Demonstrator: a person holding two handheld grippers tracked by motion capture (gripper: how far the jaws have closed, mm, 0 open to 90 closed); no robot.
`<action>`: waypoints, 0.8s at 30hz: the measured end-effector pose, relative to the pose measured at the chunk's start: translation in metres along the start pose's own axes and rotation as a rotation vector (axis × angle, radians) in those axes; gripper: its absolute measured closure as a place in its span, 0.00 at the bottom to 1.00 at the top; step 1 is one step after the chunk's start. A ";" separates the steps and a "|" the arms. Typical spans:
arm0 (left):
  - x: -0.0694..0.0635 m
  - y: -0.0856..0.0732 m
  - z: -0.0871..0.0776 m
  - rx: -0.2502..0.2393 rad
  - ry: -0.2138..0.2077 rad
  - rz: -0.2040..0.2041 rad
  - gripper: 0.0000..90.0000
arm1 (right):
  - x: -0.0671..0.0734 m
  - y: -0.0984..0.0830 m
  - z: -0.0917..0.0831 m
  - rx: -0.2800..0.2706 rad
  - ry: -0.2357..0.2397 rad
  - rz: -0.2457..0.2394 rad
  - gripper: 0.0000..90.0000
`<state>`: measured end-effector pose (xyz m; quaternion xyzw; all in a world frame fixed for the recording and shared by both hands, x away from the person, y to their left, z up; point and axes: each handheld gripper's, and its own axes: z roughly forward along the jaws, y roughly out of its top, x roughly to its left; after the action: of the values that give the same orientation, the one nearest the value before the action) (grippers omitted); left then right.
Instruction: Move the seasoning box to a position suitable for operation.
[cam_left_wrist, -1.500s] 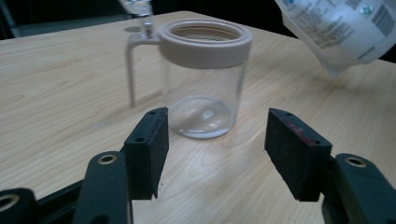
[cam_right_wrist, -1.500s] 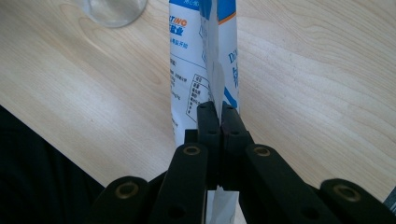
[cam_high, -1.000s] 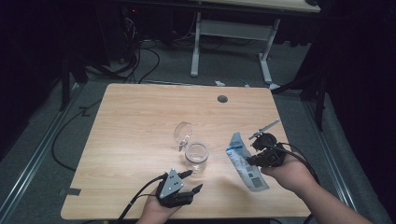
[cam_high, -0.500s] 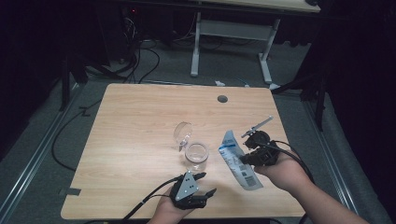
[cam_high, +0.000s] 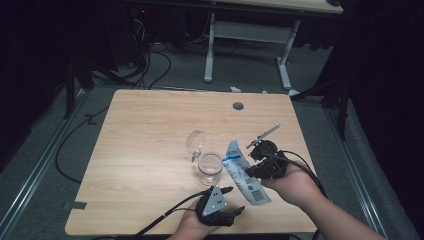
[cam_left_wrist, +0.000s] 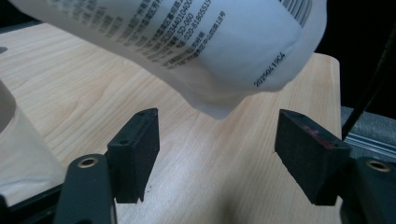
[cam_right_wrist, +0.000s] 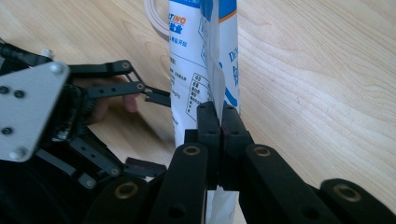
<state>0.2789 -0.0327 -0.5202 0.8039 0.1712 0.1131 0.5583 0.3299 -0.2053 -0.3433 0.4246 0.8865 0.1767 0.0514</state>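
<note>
Near the front edge of the counter (cam_high: 150, 125), the right gripper (cam_high: 250, 165) is clenching its jaws on a white and blue pouch (cam_high: 245, 172) and is holding it in the air, tilted, with the lower end hanging toward the person. From the right gripper view, the two jaws are pressing flat together on the thin side seam of the pouch (cam_right_wrist: 205, 56).

The left gripper (cam_high: 227, 200) is waiting just below and left of the pouch, close to the front edge. Its jaws have just been opening and are now standing wide apart, released. From the left gripper view, the rounded bottom of the pouch (cam_left_wrist: 224, 51) is hanging above and in front of the jaws, and the pads (cam_left_wrist: 135, 149) are not touching it.

A small glass jar (cam_high: 210, 167) is standing just left of the pouch, near it but apart. A round clear lid (cam_high: 196, 142) is leaning just behind the jar.

The left and back parts of the counter are giving wide open room. A small round hole (cam_high: 238, 106) is sitting near the back edge. The right hand (cam_high: 290, 182) is reaching close to the right edge, where less room is remaining.
</note>
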 end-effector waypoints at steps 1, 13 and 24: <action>0.000 0.000 0.000 0.000 0.000 0.000 0.33 | 0.000 0.000 0.000 0.000 0.000 0.000 0.99; -0.001 0.003 0.017 -0.002 0.022 -0.045 0.27 | 0.011 0.008 -0.003 -0.018 0.018 -0.018 0.99; -0.004 0.005 0.017 -0.002 0.057 -0.029 0.44 | 0.012 0.009 0.000 -0.025 0.028 -0.019 0.99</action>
<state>0.2821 -0.0504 -0.5209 0.7972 0.1984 0.1280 0.5556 0.3290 -0.1912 -0.3393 0.4130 0.8888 0.1933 0.0460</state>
